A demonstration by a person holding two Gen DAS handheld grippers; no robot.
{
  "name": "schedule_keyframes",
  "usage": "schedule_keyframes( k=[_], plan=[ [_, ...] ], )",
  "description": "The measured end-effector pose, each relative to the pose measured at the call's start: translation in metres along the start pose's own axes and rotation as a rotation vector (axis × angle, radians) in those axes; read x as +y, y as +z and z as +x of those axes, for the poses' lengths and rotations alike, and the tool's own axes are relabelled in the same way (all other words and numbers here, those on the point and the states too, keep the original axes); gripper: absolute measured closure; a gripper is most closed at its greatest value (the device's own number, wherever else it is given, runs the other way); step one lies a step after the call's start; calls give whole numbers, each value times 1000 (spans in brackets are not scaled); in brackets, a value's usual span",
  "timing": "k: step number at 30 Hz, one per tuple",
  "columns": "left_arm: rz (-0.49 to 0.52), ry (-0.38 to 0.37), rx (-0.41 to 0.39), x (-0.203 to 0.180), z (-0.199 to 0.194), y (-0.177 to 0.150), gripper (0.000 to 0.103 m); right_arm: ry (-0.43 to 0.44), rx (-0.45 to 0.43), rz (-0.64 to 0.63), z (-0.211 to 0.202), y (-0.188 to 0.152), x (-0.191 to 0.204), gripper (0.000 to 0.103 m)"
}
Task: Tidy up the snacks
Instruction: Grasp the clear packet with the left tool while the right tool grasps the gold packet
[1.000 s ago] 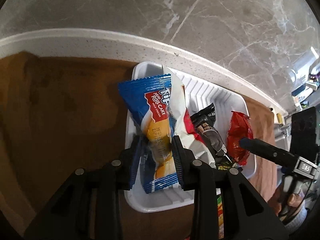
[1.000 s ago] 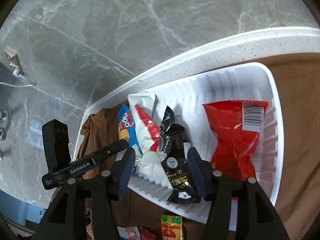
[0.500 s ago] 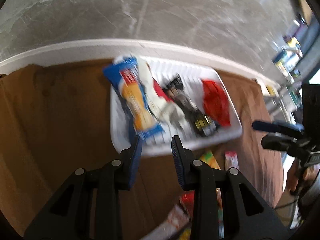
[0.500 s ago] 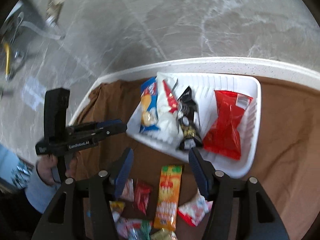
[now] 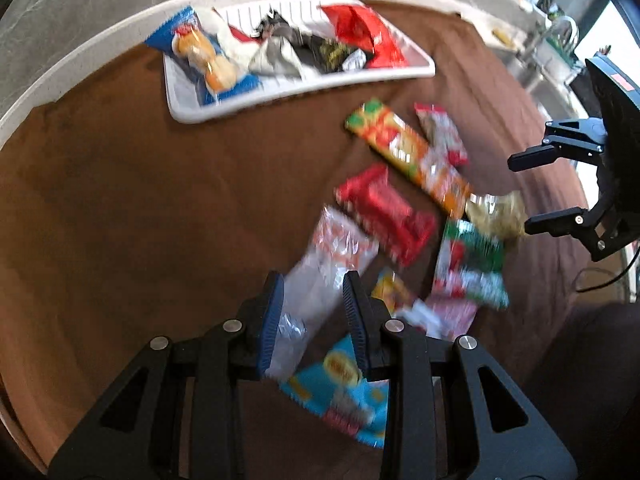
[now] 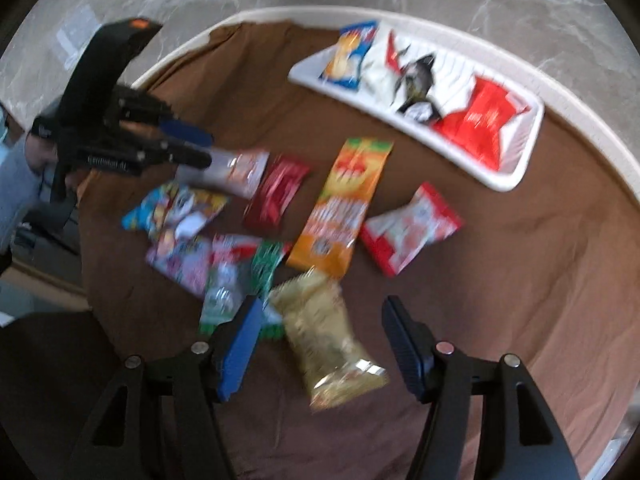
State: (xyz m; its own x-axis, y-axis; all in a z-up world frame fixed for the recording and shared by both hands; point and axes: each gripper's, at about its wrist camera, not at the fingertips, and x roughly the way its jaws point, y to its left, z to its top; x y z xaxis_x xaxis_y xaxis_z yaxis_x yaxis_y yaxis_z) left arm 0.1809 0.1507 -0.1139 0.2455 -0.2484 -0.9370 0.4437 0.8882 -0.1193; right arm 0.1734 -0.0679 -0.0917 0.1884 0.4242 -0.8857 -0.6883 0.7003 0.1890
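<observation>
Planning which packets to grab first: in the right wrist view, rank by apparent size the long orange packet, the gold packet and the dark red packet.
1. long orange packet
2. gold packet, nearer the camera, so unsure
3. dark red packet

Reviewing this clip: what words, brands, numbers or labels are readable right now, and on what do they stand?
None can be read for certain; both views are motion-blurred.
left gripper: white lettering on its body, smeared.
orange packet: large print, blurred.
light blue packet: yellow oval logo, blurred.
black packet: gold print, too small and blurred.
</observation>
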Motion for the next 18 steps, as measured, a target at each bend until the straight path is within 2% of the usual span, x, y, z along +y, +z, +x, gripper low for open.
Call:
schedule_keyframes(
  k=[6, 12, 18],
  plan=[
    [52, 18, 27, -6, -1, -21, 74, -32, 25, -62, 9, -11, 19, 38],
    [110, 70, 45, -6, 3, -19, 74, -78, 80, -124, 25, -11, 25, 38],
    [155, 55, 65, -9, 13, -12, 74, -85, 103, -133, 33, -10, 22, 38]
  ],
)
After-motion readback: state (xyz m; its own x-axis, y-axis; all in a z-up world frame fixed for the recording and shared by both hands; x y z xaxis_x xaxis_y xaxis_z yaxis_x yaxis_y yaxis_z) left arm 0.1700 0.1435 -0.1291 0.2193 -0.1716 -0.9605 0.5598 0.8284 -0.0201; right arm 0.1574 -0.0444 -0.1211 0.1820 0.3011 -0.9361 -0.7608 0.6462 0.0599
